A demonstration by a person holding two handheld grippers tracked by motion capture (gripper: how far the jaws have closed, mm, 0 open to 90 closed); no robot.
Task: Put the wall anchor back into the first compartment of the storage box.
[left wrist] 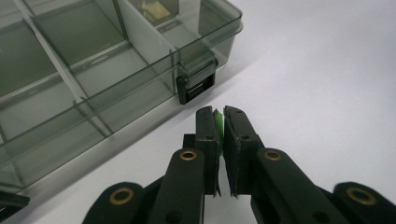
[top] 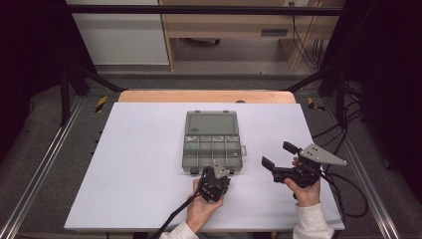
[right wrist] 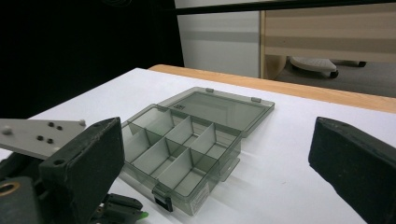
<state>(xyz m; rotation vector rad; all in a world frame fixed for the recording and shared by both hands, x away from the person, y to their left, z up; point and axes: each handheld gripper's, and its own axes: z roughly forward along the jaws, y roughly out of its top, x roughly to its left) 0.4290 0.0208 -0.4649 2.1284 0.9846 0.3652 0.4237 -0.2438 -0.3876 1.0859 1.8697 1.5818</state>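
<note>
left gripper [left wrist: 219, 122] jaws pinch green piece [left wrist: 218, 122] beside open organizer box [top: 213, 143].

The organizer box [top: 213, 143] just ahead of the left gripper [left wrist: 220, 114] is smoky grey see-through plastic with a black latch [left wrist: 196, 86]; both grippers are matte black; a thin bright green bit [left wrist: 218, 122] sits between the left one's pads; right gripper [top: 278, 155] carries a pale grey plate [top: 323, 155]; the table [top: 139, 164] under everything is plain white-lilac.
</note>
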